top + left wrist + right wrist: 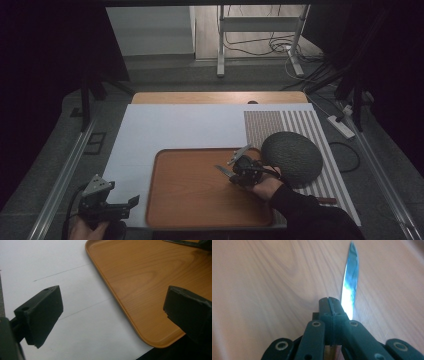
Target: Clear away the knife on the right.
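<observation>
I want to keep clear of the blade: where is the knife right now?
In the high view the knife sits in the shut right gripper, over the wooden tray's right part, left of the melon.

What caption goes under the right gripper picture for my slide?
The right gripper, jaws shut on a knife, holds the shiny blade above a wooden tray.

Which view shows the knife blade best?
Right gripper view: the blade runs long and sharp from the shut right gripper over the tray. High view shows it small; left gripper view, a sliver at top.
</observation>
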